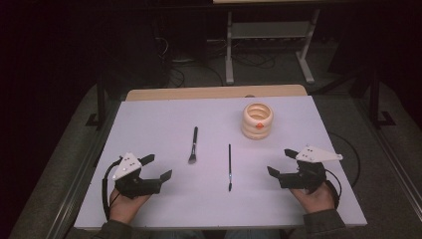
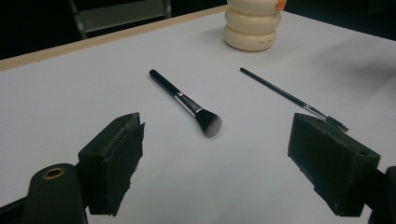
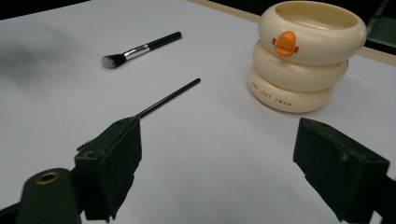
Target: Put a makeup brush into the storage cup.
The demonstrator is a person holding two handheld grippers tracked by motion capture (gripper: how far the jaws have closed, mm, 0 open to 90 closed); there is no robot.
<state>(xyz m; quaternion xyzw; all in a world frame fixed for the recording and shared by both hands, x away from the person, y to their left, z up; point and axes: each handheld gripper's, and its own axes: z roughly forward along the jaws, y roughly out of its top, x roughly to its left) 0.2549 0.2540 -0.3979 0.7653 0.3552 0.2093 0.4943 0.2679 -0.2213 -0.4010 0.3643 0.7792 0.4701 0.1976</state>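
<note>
The left gripper point(image 1: 158, 168) rests low over the white table point(image 1: 149, 124), held in the person's left hand point(image 1: 127, 204), with its jaws spread wide apart and nothing between them. The right gripper point(image 1: 281, 162) sits opposite, held in the right hand point(image 1: 314, 196), and its jaws are likewise released and bare.

Between the two grippers, a little ahead of their tips, lie two brushes, well apart from each other. The makeup brush point(image 1: 193, 145) is nearer the left gripper: its black handle points away from the person and its fluffy grey-tipped head faces back toward the jaws. In the left gripper view this makeup brush point(image 2: 187, 103) lies ahead, between the two jaws, touching neither.

The thin spoolie brush point(image 1: 229, 167) lies nearer the right gripper, a slim black wand with its small bristled tip at the near end. In the right gripper view its wand point(image 3: 168, 98) runs out from behind the left-hand jaw, which hides part of the tip; I cannot tell whether jaw and brush touch. In the left gripper view the same bristled tip point(image 2: 337, 122) shows just beyond the right-hand jaw.

Farther ahead of the right gripper stands a cream ring-stacked holder point(image 1: 258, 120) with an orange duck-bill mark point(image 3: 285, 43), upright and apart from both brushes.
</note>
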